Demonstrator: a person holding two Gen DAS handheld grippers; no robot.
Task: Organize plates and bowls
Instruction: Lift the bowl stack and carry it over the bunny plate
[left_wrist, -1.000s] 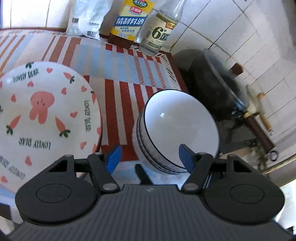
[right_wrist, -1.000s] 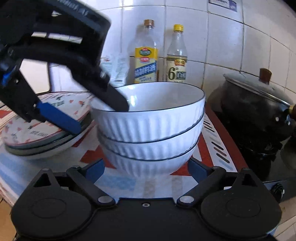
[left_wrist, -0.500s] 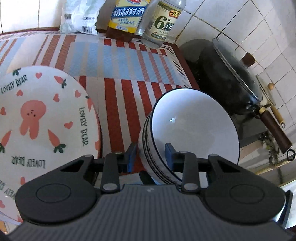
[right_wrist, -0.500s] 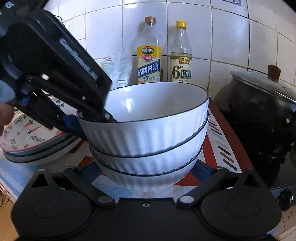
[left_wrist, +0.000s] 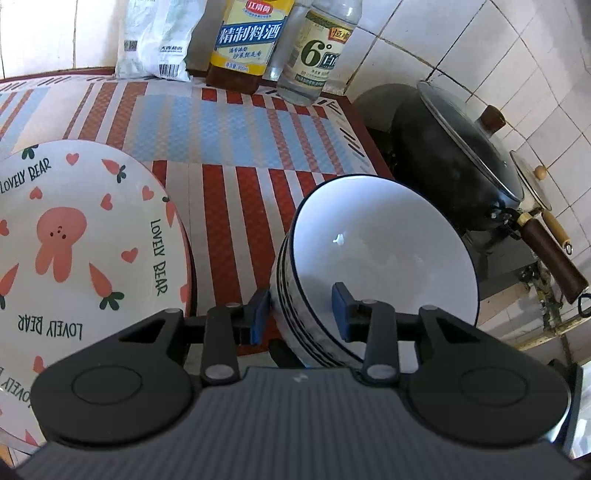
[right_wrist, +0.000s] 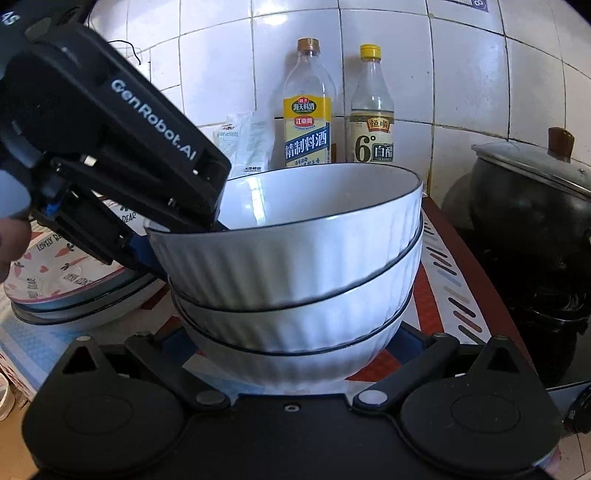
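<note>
The left gripper is seen with its blue pads narrowed around the near-left rim of the top bowl, one pad outside the wall and one inside; a small gap shows at the outer pad, so a firm clamp cannot be confirmed. From the right wrist view this gripper is angled down from the upper left, and "GenRobot.AI" is read on its black body. The right gripper is held wide open and level at the base of the stack of bowls, its fingers hidden behind the lowest bowl, so contact cannot be told. Three ribbed white bowls with dark rims are nested on the striped mat. To the left a stack of plates is set, its top plate printed with a pink rabbit, carrots, hearts and "LOVELY BEAR". At the far tiled wall stand a yellow-labelled bottle and a bottle marked "6°", beside a white packet. A lidded black pot is seen at right.
</note>
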